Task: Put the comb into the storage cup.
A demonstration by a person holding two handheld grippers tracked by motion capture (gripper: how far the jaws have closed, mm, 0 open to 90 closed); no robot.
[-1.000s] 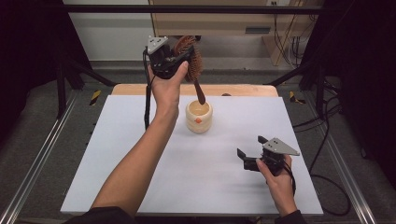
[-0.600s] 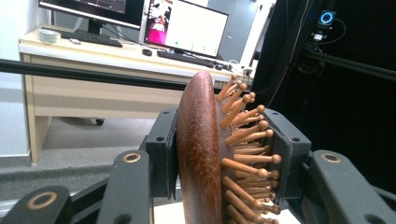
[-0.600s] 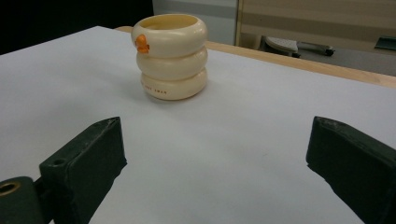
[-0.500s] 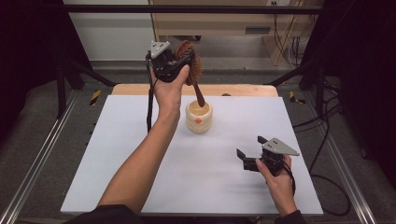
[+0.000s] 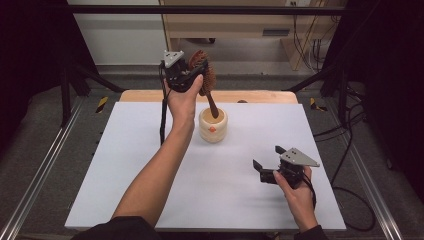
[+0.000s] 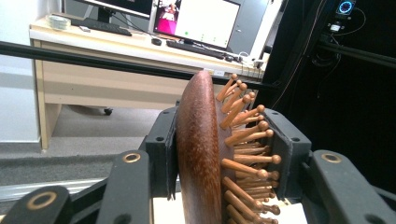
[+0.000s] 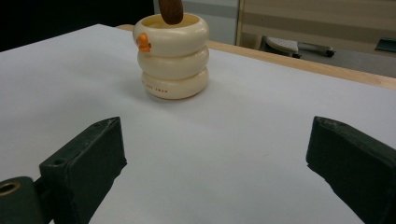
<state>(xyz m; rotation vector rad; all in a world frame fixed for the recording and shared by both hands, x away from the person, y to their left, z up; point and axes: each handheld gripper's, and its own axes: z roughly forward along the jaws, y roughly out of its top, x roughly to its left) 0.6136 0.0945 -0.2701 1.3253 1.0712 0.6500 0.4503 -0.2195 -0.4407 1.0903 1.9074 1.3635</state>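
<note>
A brown wooden hairbrush (image 5: 204, 79) with wooden pins is clamped by its head in my left gripper (image 5: 192, 75), held above the table's far side. Its handle slants down into a cream ringed cup (image 5: 213, 125) with an orange beak mark. In the left gripper view the hairbrush (image 6: 201, 154) stands between both black pads (image 6: 164, 149), back to the left and pins to the right. My right gripper (image 5: 266, 165) rests low near the table's front right, jaws wide apart with nothing between them. From the right gripper view the cup (image 7: 171, 56) stands ahead with the handle tip (image 7: 171, 10) in its mouth.
A white sheet (image 5: 125, 170) covers the table, with a wooden strip (image 5: 260, 96) along the far edge. Metal rails (image 5: 40, 170) run along both sides. A desk with monitors (image 6: 201, 21) stands behind. A black cable (image 5: 162, 115) hangs from the left gripper.
My left gripper has come down with the hairbrush, and the handle now reaches into the cup. The right gripper has stayed where it was.
</note>
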